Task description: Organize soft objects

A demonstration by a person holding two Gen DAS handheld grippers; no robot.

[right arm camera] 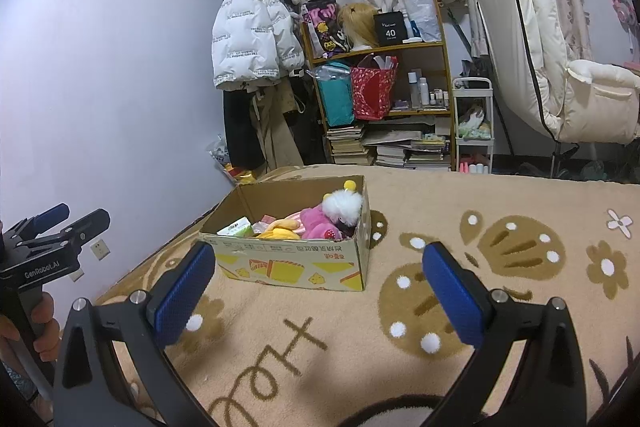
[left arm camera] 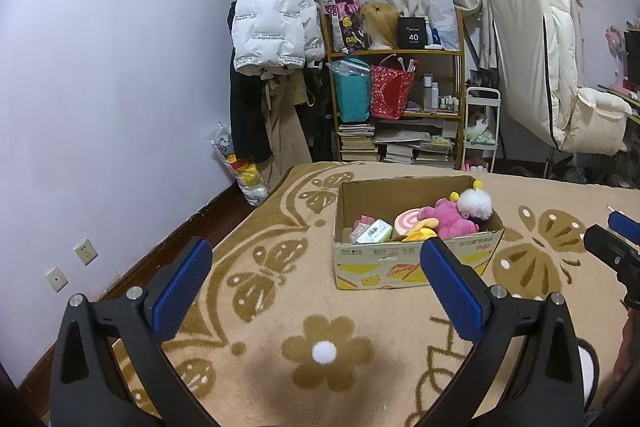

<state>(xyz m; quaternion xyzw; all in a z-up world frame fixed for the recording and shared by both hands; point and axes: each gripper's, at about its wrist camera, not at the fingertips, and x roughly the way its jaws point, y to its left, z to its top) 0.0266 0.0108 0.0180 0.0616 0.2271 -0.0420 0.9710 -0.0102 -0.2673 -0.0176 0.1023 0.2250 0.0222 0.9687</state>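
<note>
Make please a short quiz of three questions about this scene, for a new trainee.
1. True or false: the cardboard box on the blanket already holds toys.
2. Which toy sits highest in the box? A) white fluffy toy B) pink plush toy C) yellow toy
3. Fill in: both the left gripper and the right gripper are ____ and hold nothing.

Key: 1 true; 2 A; 3 open.
</note>
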